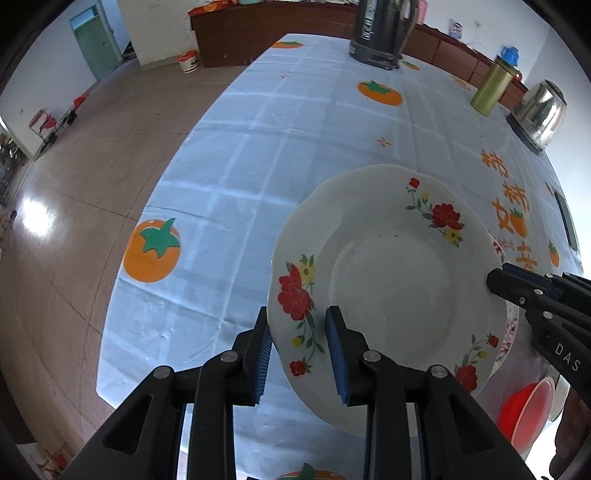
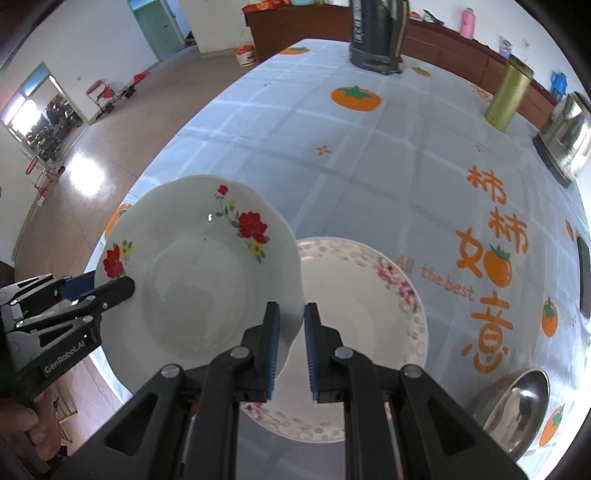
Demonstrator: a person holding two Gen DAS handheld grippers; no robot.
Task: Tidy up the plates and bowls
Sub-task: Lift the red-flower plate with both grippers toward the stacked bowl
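Note:
A white plate with red flowers (image 1: 391,273) hangs above the table, held by both grippers. My left gripper (image 1: 299,332) is shut on its left rim, with the blue pads on either side of the edge. My right gripper (image 2: 291,317) is shut on the opposite rim of the same white plate (image 2: 199,280). Each gripper shows in the other's view: the right gripper (image 1: 502,277) and the left gripper (image 2: 110,284). Below, a pink-flowered plate (image 2: 369,295) lies on the tablecloth, partly covered by the held plate. Only its rim (image 1: 511,325) shows in the left wrist view.
A red bowl (image 1: 524,413) and a steel bowl (image 2: 517,406) sit near the table's front right. At the far side stand a dark jug (image 1: 380,33), a gold canister (image 1: 493,86) and a steel kettle (image 1: 539,110). A phone (image 2: 583,280) lies at the right. The table's edge (image 1: 147,221) drops to the floor on the left.

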